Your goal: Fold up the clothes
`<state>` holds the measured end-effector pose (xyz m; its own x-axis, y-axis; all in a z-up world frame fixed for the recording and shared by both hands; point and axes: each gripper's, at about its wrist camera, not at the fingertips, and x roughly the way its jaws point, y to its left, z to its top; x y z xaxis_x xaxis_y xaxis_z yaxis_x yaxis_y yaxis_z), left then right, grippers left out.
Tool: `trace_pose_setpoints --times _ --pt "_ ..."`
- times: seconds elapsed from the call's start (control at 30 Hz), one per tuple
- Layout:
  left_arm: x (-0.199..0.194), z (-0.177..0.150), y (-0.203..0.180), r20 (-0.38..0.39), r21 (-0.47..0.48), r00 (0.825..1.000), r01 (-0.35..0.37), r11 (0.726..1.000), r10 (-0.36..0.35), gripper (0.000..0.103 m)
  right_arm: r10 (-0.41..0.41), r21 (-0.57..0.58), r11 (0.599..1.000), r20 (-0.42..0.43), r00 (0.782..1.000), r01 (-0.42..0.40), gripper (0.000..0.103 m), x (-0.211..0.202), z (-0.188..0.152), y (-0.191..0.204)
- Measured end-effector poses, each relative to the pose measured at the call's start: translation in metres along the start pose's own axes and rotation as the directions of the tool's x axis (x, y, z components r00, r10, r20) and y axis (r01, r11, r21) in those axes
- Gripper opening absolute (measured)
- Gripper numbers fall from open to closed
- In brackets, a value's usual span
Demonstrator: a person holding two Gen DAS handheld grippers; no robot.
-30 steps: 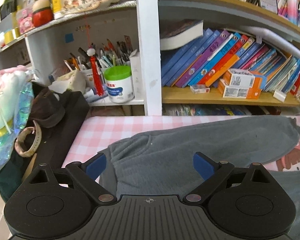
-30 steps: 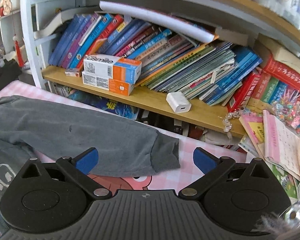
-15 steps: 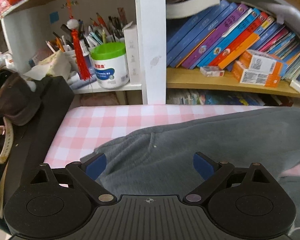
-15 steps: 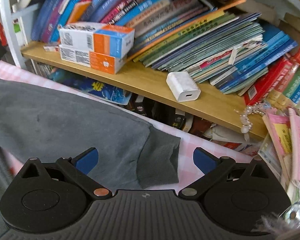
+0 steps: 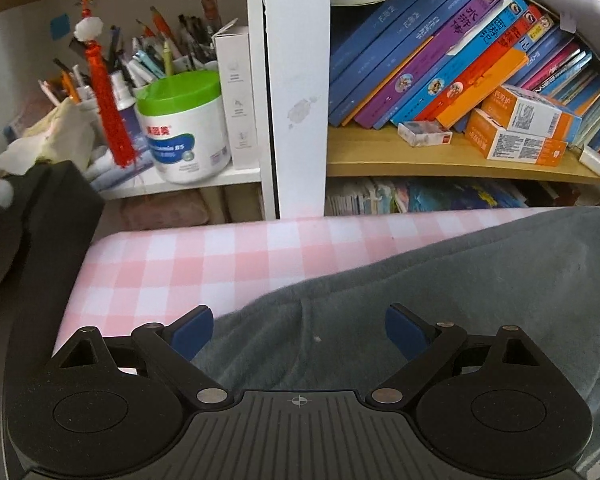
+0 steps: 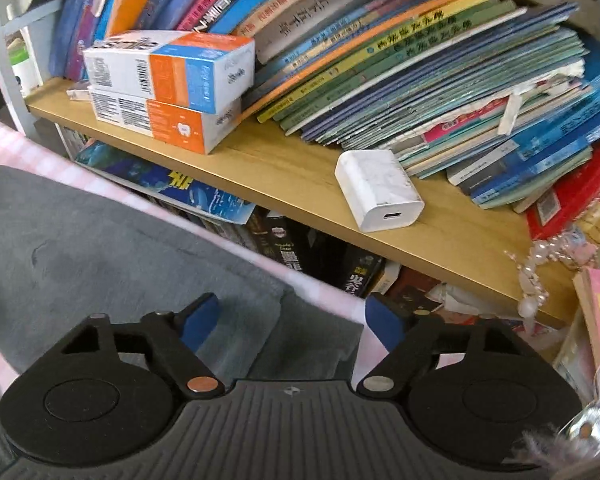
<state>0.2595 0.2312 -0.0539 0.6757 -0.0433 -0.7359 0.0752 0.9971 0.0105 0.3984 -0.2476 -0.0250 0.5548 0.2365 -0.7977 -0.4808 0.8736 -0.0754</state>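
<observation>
Both wrist views look steeply down, close over the grey garment (image 5: 440, 300), facing the bookshelf (image 6: 380, 196).

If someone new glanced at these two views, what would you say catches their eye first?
Probably the grey fleece garment spread across the pink checked cloth, beneath both hand-held grippers. Behind it, leaning colourful books crowd the wooden shelf, beside stacked orange-and-white boxes.

Garment (image 5: 440, 300) lies on cloth-covered table (image 5: 204, 264) w/ bookshelf (image 5: 420, 160) behind, charger (image 6: 378, 188) on shelf.
</observation>
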Motion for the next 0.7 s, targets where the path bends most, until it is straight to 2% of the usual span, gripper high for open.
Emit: trace_pose_setpoints --times 0.2,0.7 --pt "0.015 0.003 0.008 -0.014 0.019 1.0 0.026 0.999 -0.025 0.084 0.047 0.004 0.999 -0.031 0.998 -0.047 0.07 0.018 0.0 -0.007" --pt "0.041 0.005 0.017 -0.064 0.023 0.995 0.083 0.996 -0.082 0.083 0.126 0.016 0.992 -0.066 0.99 -0.125 0.073 0.031 0.003 -0.017"
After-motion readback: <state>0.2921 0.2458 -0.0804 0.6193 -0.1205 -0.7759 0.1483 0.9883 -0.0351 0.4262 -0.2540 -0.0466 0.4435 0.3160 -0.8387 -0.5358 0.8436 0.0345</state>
